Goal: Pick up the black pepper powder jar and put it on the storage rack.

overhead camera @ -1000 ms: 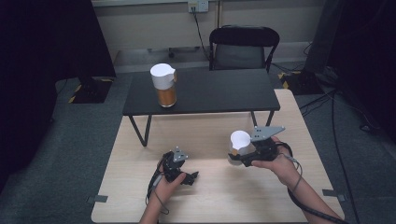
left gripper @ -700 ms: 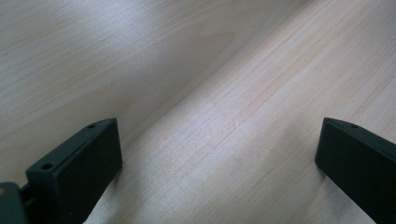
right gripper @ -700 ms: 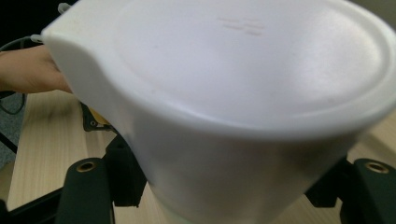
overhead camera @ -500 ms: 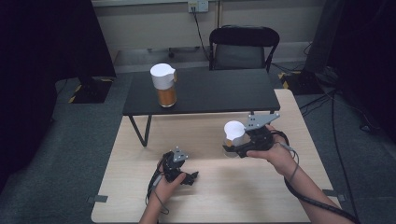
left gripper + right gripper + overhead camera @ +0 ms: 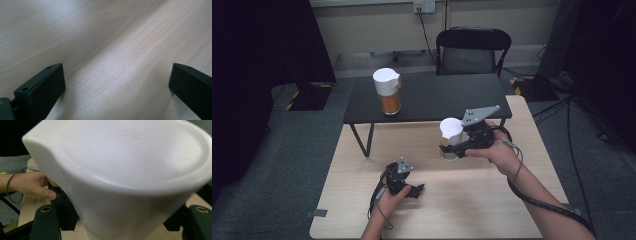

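Observation:
A white-lidded container [image 5: 451, 131] with a spout is held over the middle of the light wooden table [image 5: 492, 200], and my right gripper [image 5: 453, 148] is shut on its lower body. In the right gripper view the white container [image 5: 130, 170] looms close, with a black jaw on each side and my right gripper [image 5: 125, 222] closed around it. A matching white-lidded jug [image 5: 387, 91] with orange contents stands on the low black table [image 5: 437, 97]. My left gripper [image 5: 412, 189] rests on the wood at front left, open. In the left gripper view my left gripper [image 5: 117, 85] has bare wood between its jaws.
A black chair [image 5: 473, 50] stands behind the low black table. The black table's legs [image 5: 362, 140] reach down at the wooden table's far left. A cable [image 5: 537, 200] trails along the right forearm. The person's left hand [image 5: 30, 185] lies beyond the container.
My right gripper has carried the white container leftward and farther from the person, toward the low black table. The left gripper has stayed put.

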Action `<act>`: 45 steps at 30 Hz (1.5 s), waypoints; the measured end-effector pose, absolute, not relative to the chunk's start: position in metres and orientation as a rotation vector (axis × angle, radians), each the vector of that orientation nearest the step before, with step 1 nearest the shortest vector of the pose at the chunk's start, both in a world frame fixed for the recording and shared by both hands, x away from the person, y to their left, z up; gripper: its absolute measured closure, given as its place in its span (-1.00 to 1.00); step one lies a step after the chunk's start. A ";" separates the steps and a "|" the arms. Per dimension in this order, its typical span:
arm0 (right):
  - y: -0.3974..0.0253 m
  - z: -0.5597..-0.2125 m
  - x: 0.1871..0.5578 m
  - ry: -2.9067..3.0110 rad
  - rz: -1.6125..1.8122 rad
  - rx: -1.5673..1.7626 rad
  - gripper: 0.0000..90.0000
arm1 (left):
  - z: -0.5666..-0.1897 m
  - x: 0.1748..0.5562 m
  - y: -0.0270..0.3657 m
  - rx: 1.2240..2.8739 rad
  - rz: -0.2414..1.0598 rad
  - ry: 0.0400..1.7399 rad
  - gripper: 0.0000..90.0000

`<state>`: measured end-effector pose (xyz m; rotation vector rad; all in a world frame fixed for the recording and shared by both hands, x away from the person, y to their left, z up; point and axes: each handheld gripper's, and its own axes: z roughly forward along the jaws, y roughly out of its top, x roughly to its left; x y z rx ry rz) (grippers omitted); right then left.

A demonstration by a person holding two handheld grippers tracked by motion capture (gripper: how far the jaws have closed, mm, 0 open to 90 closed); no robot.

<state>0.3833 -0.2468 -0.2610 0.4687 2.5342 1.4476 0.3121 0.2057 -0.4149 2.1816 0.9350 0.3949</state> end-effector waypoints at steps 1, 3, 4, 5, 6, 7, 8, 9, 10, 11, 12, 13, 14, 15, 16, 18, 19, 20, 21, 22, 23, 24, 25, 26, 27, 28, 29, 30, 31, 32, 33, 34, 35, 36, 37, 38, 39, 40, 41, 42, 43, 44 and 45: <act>-0.245 -0.258 0.385 2.536 1.449 0.471 -0.32 | -0.416 0.312 0.206 2.175 0.392 0.940 -1.00; -0.241 -0.252 0.387 2.536 1.445 0.463 -0.32 | -0.415 0.312 0.206 2.176 0.393 0.937 -1.00; -0.239 -0.249 0.388 2.536 1.443 0.458 -0.32 | -0.415 0.312 0.206 2.177 0.393 0.937 -1.00; -0.238 -0.245 0.388 2.538 1.441 0.462 -0.32 | -0.416 0.312 0.206 2.176 0.393 0.937 -1.00; -0.236 -0.243 0.389 2.535 1.440 0.453 -0.32 | -0.415 0.312 0.206 2.177 0.393 0.937 -1.00; -0.235 -0.241 0.389 2.534 1.440 0.454 -0.32 | -0.415 0.312 0.206 2.177 0.393 0.937 -1.00; -0.233 -0.238 0.390 2.531 1.445 0.458 -0.32 | -0.416 0.312 0.206 2.176 0.394 0.937 -1.00; -0.232 -0.235 0.391 2.530 1.449 0.461 -0.32 | -0.416 0.312 0.206 2.176 0.394 0.937 -1.00; -0.231 -0.233 0.392 2.527 1.453 0.461 -0.32 | -0.416 0.312 0.206 2.176 0.394 0.937 -1.00; -0.230 -0.230 0.393 2.526 1.457 0.465 -0.32 | -0.416 0.312 0.206 2.176 0.393 0.937 -1.00; -0.229 -0.228 0.394 2.525 1.459 0.466 -0.32 | -0.416 0.312 0.206 2.176 0.394 0.936 -1.00; -0.228 -0.226 0.395 2.524 1.461 0.466 -0.32 | -0.415 0.312 0.206 2.177 0.392 0.937 -1.00; -0.227 -0.224 0.396 2.522 1.467 0.468 -0.32 | -0.415 0.312 0.206 2.177 0.392 0.936 -1.00; -0.226 -0.221 0.397 2.520 1.469 0.472 -0.32 | -0.415 0.312 0.206 2.177 0.392 0.936 -1.00; -0.225 -0.218 0.397 2.519 1.469 0.473 -0.32 | -0.415 0.312 0.206 2.177 0.392 0.936 -1.00; -0.223 -0.211 0.398 2.512 1.467 0.475 -0.32 | -0.415 0.312 0.206 2.177 0.392 0.936 -1.00; -0.222 -0.208 0.398 2.508 1.468 0.476 -0.32 | -0.415 0.312 0.206 2.178 0.392 0.936 -1.00; -0.221 -0.204 0.398 2.506 1.468 0.477 -0.32 | -0.415 0.312 0.206 2.179 0.391 0.936 -1.00; -0.219 -0.201 0.398 2.504 1.466 0.480 -0.32 | -0.415 0.312 0.206 2.178 0.391 0.936 -1.00; -0.218 -0.197 0.398 2.500 1.463 0.481 -0.32 | -0.415 0.312 0.206 2.179 0.391 0.936 -1.00; -0.217 -0.193 0.398 2.497 1.457 0.477 -0.32 | -0.415 0.312 0.206 2.179 0.391 0.936 -1.00; -0.215 -0.188 0.398 2.494 1.454 0.483 -0.32 | -0.415 0.312 0.206 2.179 0.391 0.936 -1.00; -0.214 -0.186 0.398 2.490 1.452 0.481 -0.32 | -0.415 0.312 0.206 2.179 0.391 0.936 -1.00; -0.213 -0.183 0.399 2.489 1.448 0.481 -0.32 | -0.415 0.312 0.206 2.178 0.391 0.936 -1.00; -0.212 -0.179 0.399 2.483 1.446 0.486 -0.32 | -0.415 0.312 0.206 2.178 0.391 0.936 -1.00; -0.211 -0.177 0.400 2.478 1.447 0.492 -0.32 | -0.415 0.312 0.206 2.178 0.391 0.936 -1.00; -0.210 -0.174 0.401 2.472 1.445 0.496 -0.32 | -0.415 0.312 0.206 2.178 0.391 0.936 -1.00; -0.209 -0.171 0.401 2.461 1.443 0.499 -0.32 | -0.415 0.312 0.206 2.178 0.390 0.936 -1.00; -0.208 -0.169 0.401 2.454 1.441 0.503 -0.32 | -0.415 0.312 0.206 2.178 0.390 0.936 -1.00; -0.206 -0.166 0.402 2.446 1.432 0.513 -0.32 | -0.415 0.312 0.206 2.178 0.390 0.936 -1.00; -0.205 -0.164 0.403 2.441 1.421 0.518 -0.32 | -0.415 0.312 0.206 2.177 0.388 0.937 -1.00; -0.204 -0.162 0.403 2.434 1.411 0.519 -0.32 | -0.415 0.313 0.206 2.184 0.391 0.932 -1.00; -0.202 -0.160 0.404 2.427 1.398 0.527 -0.32 | -0.415 0.313 0.206 2.185 0.390 0.931 -1.00; -0.201 -0.159 0.406 2.410 1.400 0.545 -0.32 | -0.415 0.313 0.206 2.184 0.388 0.933 -1.00; -0.201 -0.159 0.406 2.410 1.400 0.545 -0.32 | -0.415 0.313 0.206 2.184 0.388 0.933 -1.00; -0.202 -0.160 0.408 2.401 1.410 0.563 -0.32 | -0.415 0.313 0.206 2.184 0.388 0.932 -1.00; -0.202 -0.161 0.410 2.393 1.416 0.576 -0.32 | -0.415 0.313 0.206 2.184 0.388 0.932 -1.00; -0.202 -0.161 0.411 2.389 1.412 0.586 -0.32 | -0.415 0.313 0.206 2.184 0.388 0.932 -1.00; -0.201 -0.161 0.412 2.387 1.398 0.593 -0.32 | -0.415 0.313 0.206 2.184 0.388 0.932 -1.00; -0.200 -0.161 0.414 2.384 1.384 0.601 -0.32 | -0.415 0.313 0.206 2.185 0.389 0.932 -1.00; -0.199 -0.161 0.415 2.383 1.377 0.608 -0.32 | -0.415 0.313 0.206 2.185 0.389 0.932 -1.00; -0.199 -0.162 0.416 2.382 1.367 0.612 -0.32 | -0.415 0.313 0.206 2.185 0.389 0.932 -1.00; -0.199 -0.163 0.417 2.376 1.366 0.623 -0.32 | -0.415 0.313 0.206 2.185 0.389 0.931 -1.00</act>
